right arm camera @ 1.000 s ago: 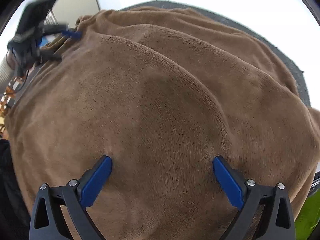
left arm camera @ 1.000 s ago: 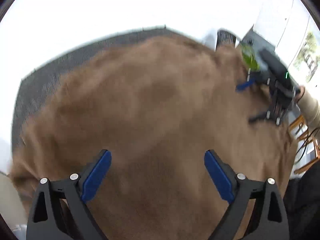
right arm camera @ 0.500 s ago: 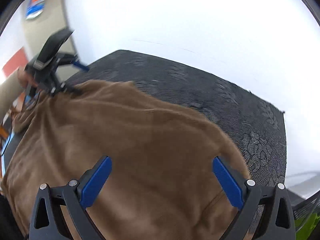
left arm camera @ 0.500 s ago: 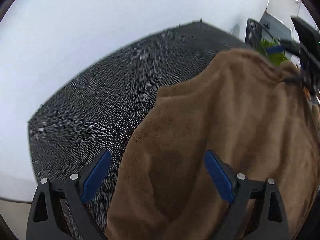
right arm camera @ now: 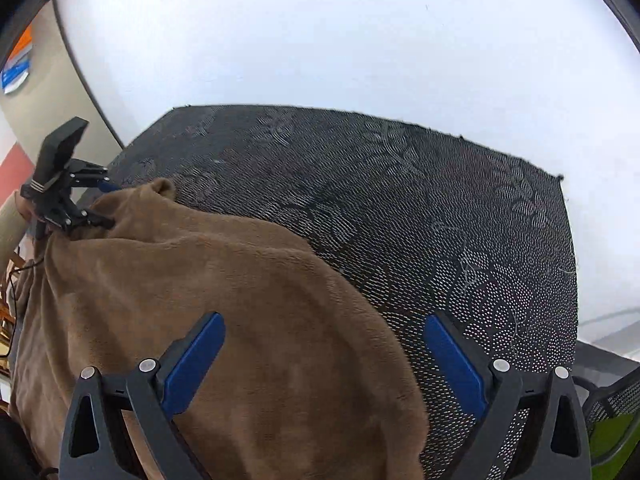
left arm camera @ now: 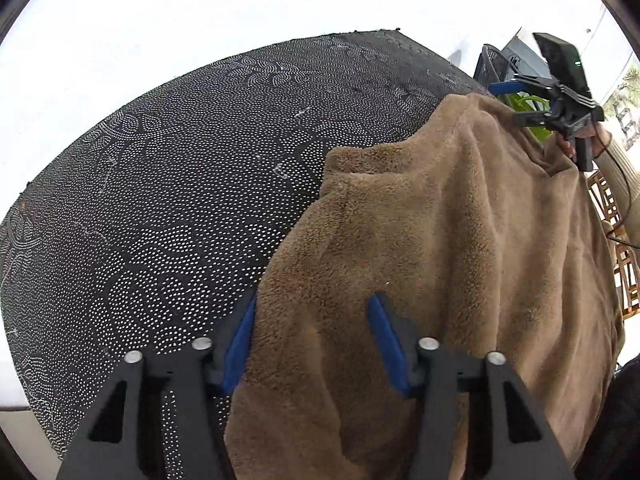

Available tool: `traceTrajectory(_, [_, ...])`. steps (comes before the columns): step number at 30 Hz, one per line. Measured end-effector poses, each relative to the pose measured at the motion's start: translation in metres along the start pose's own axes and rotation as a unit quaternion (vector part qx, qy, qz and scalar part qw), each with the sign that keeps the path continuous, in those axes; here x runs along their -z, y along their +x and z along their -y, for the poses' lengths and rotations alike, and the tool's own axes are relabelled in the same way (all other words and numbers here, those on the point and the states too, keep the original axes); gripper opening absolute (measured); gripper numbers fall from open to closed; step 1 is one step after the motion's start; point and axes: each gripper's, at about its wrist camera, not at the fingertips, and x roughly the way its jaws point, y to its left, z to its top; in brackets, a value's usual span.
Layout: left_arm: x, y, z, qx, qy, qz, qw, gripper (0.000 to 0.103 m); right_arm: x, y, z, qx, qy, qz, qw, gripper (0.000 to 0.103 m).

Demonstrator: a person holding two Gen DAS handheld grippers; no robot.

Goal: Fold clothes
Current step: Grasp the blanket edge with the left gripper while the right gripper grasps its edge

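A brown fleece garment lies bunched on a black patterned mat. My left gripper has its jaws partly closed around a thick fold of the garment's edge. In the right wrist view the same garment fills the lower left. My right gripper is wide open with the garment's edge between its fingers, not pinched. The right gripper also shows in the left wrist view at the garment's far corner. The left gripper shows in the right wrist view at the opposite corner.
The black mat lies on a white table. A black wire basket and something green stand at the table's right end. Wooden chair parts show behind the garment.
Both grippers pulled back and the garment came off the far part of the mat, which now lies bare. My left jaws have narrowed onto the fabric edge. The right jaws stay wide.
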Motion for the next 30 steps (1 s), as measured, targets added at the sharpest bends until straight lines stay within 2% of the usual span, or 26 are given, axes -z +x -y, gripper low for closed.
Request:
traceTrajectory(4, [0.002,0.002,0.005,-0.011,0.014,0.002,0.9998,0.054,-0.004,0.007,0.005,0.000,-0.009,-0.022,1.000,0.086])
traceTrajectory(6, [0.003,0.003,0.009,-0.017,0.017,0.004,0.9997,0.054,-0.007,0.013,0.009,0.009,-0.012,-0.036,0.999,0.075])
traceTrajectory(10, [0.007,0.004,0.015,-0.030,0.014,0.014,0.9994,0.054,-0.001,0.031,0.011,0.002,-0.014,-0.076,0.997,0.072])
traceTrajectory(13, [0.009,0.004,0.020,-0.043,0.010,0.014,0.9989,0.052,0.005,0.028,0.003,0.012,-0.029,-0.070,0.997,0.065])
traceTrajectory(15, [0.010,0.004,0.024,-0.052,0.008,0.014,0.9985,0.042,0.006,0.027,-0.004,0.014,-0.036,-0.072,0.997,0.053])
traceTrajectory(16, [0.011,0.003,0.027,-0.054,0.007,0.013,0.9984,0.031,0.006,0.027,-0.008,0.015,-0.041,-0.074,0.996,0.049])
traceTrajectory(17, [0.013,0.001,0.026,-0.060,0.006,0.014,0.9981,0.020,0.007,0.026,-0.013,0.016,-0.045,-0.076,0.996,0.039])
traceTrajectory(18, [0.013,0.000,0.028,-0.066,0.004,0.013,0.9977,0.015,0.006,0.025,-0.019,0.019,-0.050,-0.079,0.995,0.029])
traceTrajectory(21, [0.009,-0.002,0.033,-0.081,-0.002,0.012,0.9966,0.011,0.007,0.023,-0.038,0.055,-0.074,-0.079,0.993,0.018])
traceTrajectory(25, [0.006,-0.011,0.032,-0.106,-0.019,0.027,0.9938,0.009,0.008,0.013,-0.050,0.089,-0.085,-0.061,0.990,0.015])
traceTrajectory(30, [0.004,-0.035,0.026,-0.139,-0.037,0.057,0.9880,0.009,-0.002,-0.012,-0.050,0.143,-0.081,-0.011,0.986,0.014])
